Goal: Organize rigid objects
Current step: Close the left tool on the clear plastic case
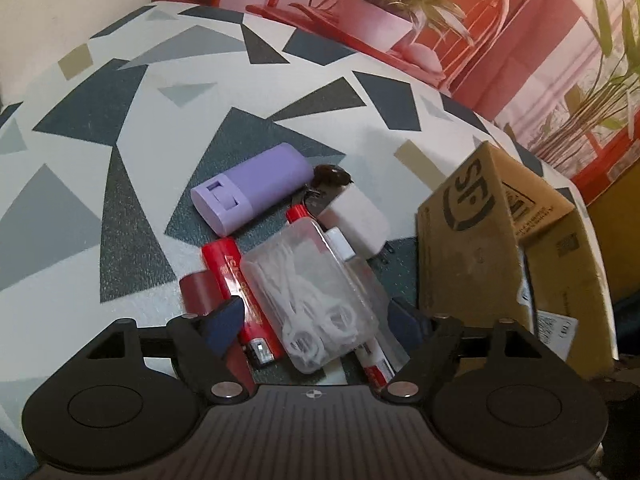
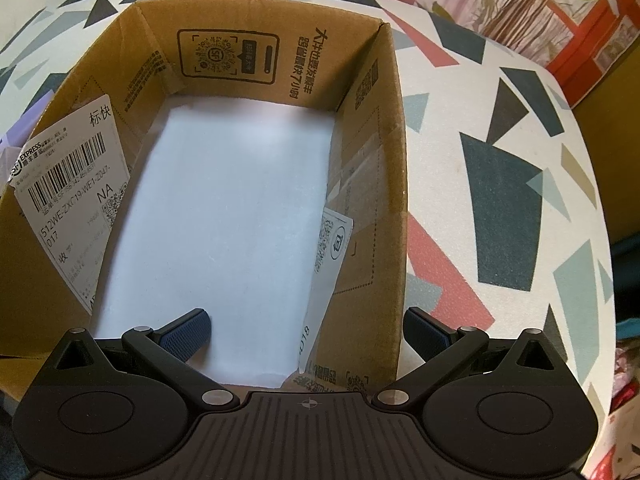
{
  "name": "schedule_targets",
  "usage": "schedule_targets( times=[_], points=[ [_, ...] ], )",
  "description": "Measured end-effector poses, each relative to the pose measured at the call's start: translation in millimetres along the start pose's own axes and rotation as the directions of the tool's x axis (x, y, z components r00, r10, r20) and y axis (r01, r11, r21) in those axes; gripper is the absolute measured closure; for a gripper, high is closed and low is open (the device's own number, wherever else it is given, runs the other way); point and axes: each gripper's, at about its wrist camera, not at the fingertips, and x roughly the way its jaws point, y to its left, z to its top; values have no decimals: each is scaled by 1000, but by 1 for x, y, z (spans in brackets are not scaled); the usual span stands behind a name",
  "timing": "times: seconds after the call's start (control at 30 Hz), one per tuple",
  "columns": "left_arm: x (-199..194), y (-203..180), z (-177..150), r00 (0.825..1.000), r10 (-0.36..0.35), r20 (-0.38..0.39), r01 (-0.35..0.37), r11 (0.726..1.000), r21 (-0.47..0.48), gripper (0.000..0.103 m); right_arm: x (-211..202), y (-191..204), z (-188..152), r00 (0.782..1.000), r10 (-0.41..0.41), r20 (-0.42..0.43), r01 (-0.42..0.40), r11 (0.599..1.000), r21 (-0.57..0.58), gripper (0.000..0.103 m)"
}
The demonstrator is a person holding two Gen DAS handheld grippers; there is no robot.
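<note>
The left gripper [image 1: 312, 316] is spreading its fingers wide around the clear case [image 1: 310, 296], whose length is running from 11 to 5 o'clock, while the right gripper [image 2: 306, 330] is waiting, fingers wide, over the box [image 2: 384, 128].

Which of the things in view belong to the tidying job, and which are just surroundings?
Job:
- purple plastic case
- clear plastic box of white floss picks
- red lighter
- white charger plug
- dark hair claw
- brown cardboard box, only white padding inside

Surroundings:
- patterned tablecloth
- red and pink plant mural
</note>
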Motion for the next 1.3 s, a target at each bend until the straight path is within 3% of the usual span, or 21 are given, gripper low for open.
schedule_targets(
  times=[0.27, 0.33, 0.6, 1.3],
  points=[
    [8, 2, 4, 999, 28, 34, -29, 1000, 8, 25, 1, 0, 1, 1000, -3, -11, 2, 1000, -5, 0],
    [7, 0, 4, 999, 24, 36, -25, 1000, 18, 31, 1, 2, 2, 1000, -9, -17, 9, 1000, -9, 0],
    [3, -6, 0, 998, 14, 68, -18, 998, 62, 39, 0, 4, 3, 999, -19, -30, 18, 1000, -22, 0],
    [-2, -9, -5, 994, -16, 111, 3, 993, 116, 43, 1, 3, 3, 999, -18, -32, 18, 1000, -19, 0]
  ],
)
